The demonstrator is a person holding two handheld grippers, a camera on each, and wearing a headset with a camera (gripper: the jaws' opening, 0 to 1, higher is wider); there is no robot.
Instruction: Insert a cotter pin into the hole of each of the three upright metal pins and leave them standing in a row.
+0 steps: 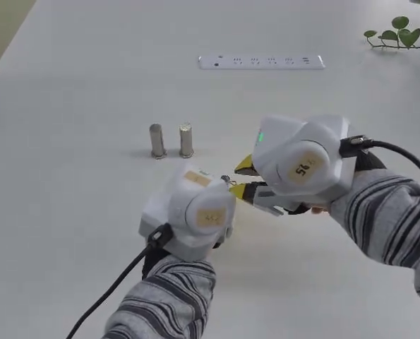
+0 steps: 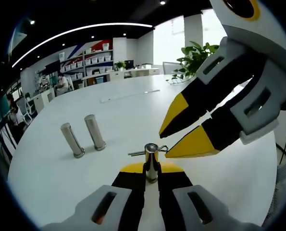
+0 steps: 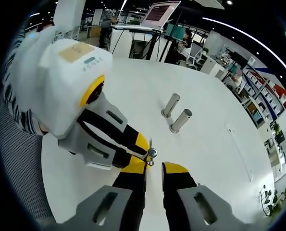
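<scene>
the left gripper [image 2: 151,169] is clamped on a short silver cylindrical metal pin [image 2: 152,159]. it grips the lower shank, so the cross-drilled head stands clear above the yellow jaw tips. whether the base rests on the white table [image 1: 68,212] is hidden. a thin bent-wire cotter pin [image 2: 139,153] sits through the hole near the top. in the left gripper view its legs poke out toward nine o'clock and its looped eye toward three o'clock. the right gripper [image 3: 154,168] points in from two o'clock with its jaws parted a little, one tip on either side of that eye. i cannot tell whether they touch the wire.

in the head view the held pin is near the table's centre. a second metal pin [image 1: 157,140] stands upright at about eleven o'clock from it, with a third metal pin [image 1: 186,139] just beside that one at its three o'clock, not touching. i can make out no cotter in either. a long white power strip [image 1: 261,62] lies well beyond at twelve o'clock.

the held pin looks like solid steel: stiff, smooth and dense for its size. it would likely twist in the jaws or topple on its narrow base, so a low grip across the shank suits it and keeps the hole free. the cotter is probably light, springy and easily bent. it is best pinched by the eye and pushed straight along the hole.
</scene>
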